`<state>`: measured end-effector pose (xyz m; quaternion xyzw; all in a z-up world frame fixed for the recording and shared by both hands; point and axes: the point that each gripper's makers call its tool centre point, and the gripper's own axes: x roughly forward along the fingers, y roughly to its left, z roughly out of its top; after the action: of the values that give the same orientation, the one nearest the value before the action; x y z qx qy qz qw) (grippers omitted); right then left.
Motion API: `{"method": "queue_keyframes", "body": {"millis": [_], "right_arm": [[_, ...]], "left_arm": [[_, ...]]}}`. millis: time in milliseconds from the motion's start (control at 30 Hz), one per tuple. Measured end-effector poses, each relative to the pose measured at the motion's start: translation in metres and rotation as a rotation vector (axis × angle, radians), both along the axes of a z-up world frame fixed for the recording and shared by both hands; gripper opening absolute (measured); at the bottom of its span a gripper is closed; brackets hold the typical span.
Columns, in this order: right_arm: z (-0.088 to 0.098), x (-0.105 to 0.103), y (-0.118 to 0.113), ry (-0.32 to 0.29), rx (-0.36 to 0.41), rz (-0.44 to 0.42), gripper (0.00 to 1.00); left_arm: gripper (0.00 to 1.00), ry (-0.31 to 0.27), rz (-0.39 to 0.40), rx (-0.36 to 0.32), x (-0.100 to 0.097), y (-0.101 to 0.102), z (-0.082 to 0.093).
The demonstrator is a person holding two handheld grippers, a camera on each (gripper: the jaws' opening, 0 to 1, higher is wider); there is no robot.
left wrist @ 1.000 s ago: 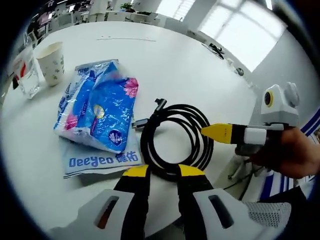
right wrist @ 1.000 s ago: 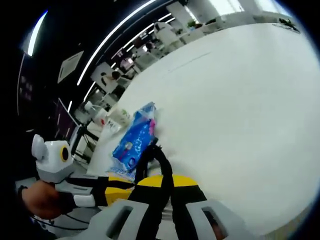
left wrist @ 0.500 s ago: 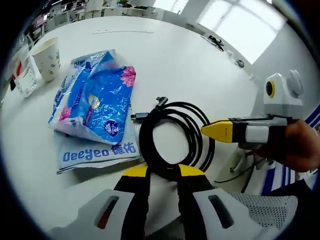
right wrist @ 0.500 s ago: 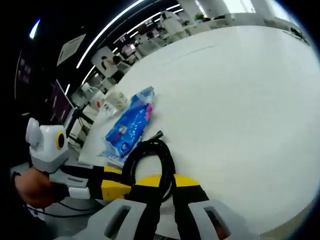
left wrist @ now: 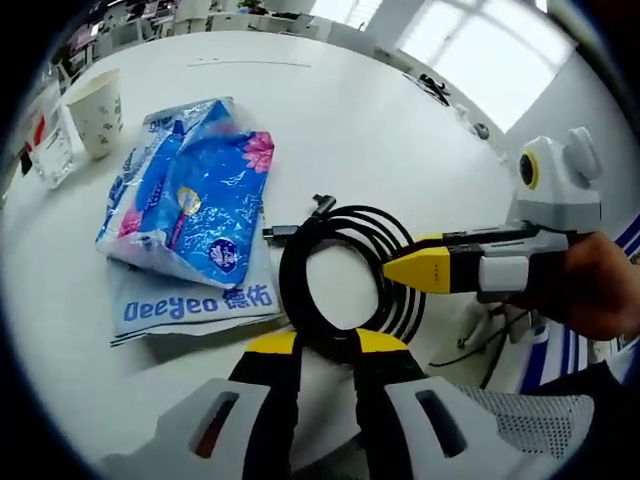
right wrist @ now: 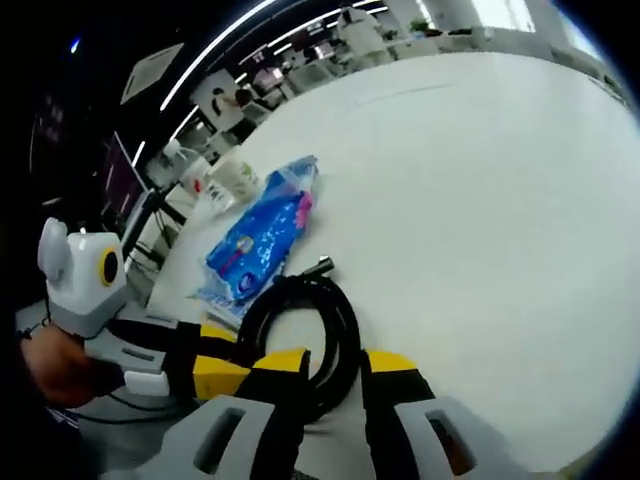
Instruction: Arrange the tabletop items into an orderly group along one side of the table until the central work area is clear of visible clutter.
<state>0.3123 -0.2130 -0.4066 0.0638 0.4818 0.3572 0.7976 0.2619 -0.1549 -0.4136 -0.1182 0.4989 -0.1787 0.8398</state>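
The near arc of the coiled black cable (left wrist: 345, 285) runs under the left gripper's (left wrist: 326, 342) yellow-tipped jaws, hidden there. Beyond them, the blue plastic tissue pack (left wrist: 193, 204) covers part of the flat white "Deeyeo" packet (left wrist: 190, 305). At the far left, the clear glass (left wrist: 45, 135) beside the white paper cup (left wrist: 97, 107) is cut off by the edge.

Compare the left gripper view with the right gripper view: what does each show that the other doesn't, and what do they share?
Left gripper view: the right gripper over the coil's edge, bright windows, and readable "Deeyeo" lettering on the flat white packet.
Right gripper view: the left gripper low beside the coil, and ceiling light strips above office desks.
Both: the coiled black cable, the blue plastic tissue pack, the white paper cup and the white table.
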Motion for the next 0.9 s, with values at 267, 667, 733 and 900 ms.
{"method": "queue_keyframes", "body": {"millis": [267, 667, 733, 900], "right_arm": [[-0.003, 0.007, 0.004, -0.011, -0.013, 0.002, 0.16], [0.001, 0.007, -0.001, -0.048, -0.038, -0.012, 0.05], [0.003, 0.006, -0.001, -0.05, -0.029, -0.015, 0.04], [0.004, 0.01, -0.001, -0.053, -0.012, -0.03, 0.03]], "left_arm": [[0.17, -0.001, -0.001, 0.003, 0.002, -0.001, -0.001], [0.15, 0.005, 0.024, -0.012, 0.0, -0.001, 0.002], [0.14, 0.004, 0.021, -0.01, -0.001, -0.001, 0.002], [0.13, 0.008, 0.028, -0.02, -0.002, -0.003, 0.003]]}}
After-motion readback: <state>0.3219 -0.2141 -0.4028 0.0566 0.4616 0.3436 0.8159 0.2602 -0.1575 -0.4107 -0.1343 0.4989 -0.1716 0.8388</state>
